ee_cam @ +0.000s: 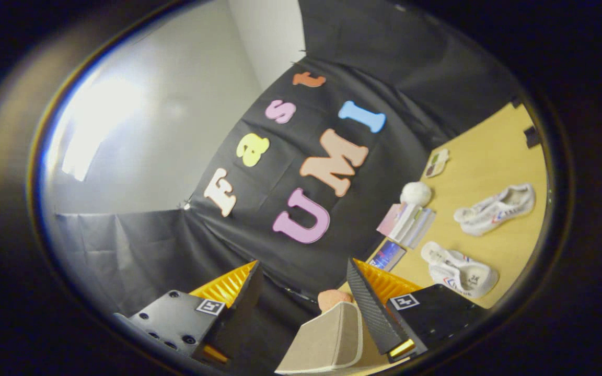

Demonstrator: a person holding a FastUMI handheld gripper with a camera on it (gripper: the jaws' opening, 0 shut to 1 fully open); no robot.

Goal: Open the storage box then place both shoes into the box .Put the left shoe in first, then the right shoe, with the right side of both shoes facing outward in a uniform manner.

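My gripper [303,262] is tilted upward and stands open, its fingers wide apart with the booth wall beyond them. A beige panel with a pale edge [327,334], apparently the storage box's lid, rises between the fingers. It lies against the right finger [369,305] and stays apart from the left finger [243,297]. A pinkish round bit [332,298] sits at its top; I cannot tell what that is. Two white sneakers lie on the yellow table off to the right: one nearer [458,272], one farther [494,209].
Along the table's [489,156] wall side there is a stack of books [406,222], a white ball [416,193], a dark flat item [388,255] and a small card [437,163]. A black clip [531,137] sits at the far edge.
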